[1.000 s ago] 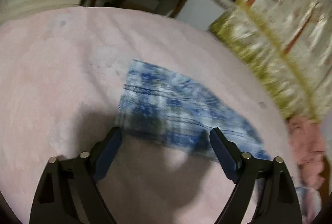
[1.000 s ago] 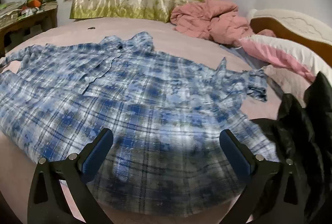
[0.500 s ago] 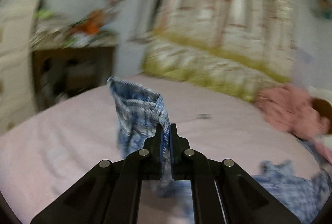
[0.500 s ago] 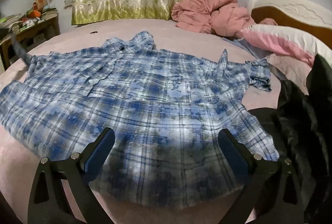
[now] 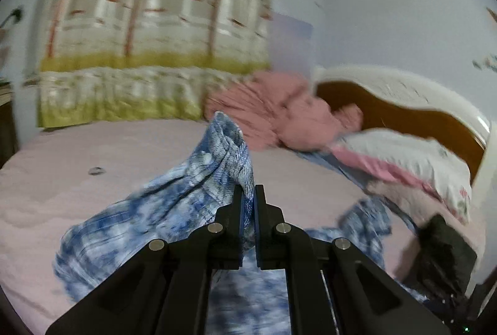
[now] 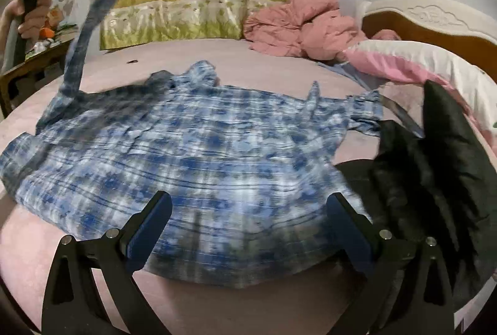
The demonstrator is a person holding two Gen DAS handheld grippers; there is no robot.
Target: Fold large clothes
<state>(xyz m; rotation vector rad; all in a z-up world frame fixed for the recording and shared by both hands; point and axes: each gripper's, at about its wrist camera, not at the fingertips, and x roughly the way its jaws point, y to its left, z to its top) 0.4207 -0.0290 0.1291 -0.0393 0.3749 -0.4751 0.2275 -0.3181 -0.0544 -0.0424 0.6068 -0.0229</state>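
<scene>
- Right tool (image 6: 248, 229), lower frame: jaws wide, empty, above the near hem of the blue plaid shirt (image 6: 198, 154).
- Shirt spread mid-frame on the pink bed (image 6: 46, 241).
- Left tool (image 5: 248, 207) pinches the sleeve cuff (image 5: 230, 148), lifted at upper left in the right view.

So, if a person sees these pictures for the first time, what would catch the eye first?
First, the blue plaid shirt spread over the pink bed, with one sleeve pulled up high at the upper left by the left gripper, its jaws shut on the cuff. Then the crumpled pink quilt by the headboard, and the black garment heaped at the right of the shirt.
</scene>
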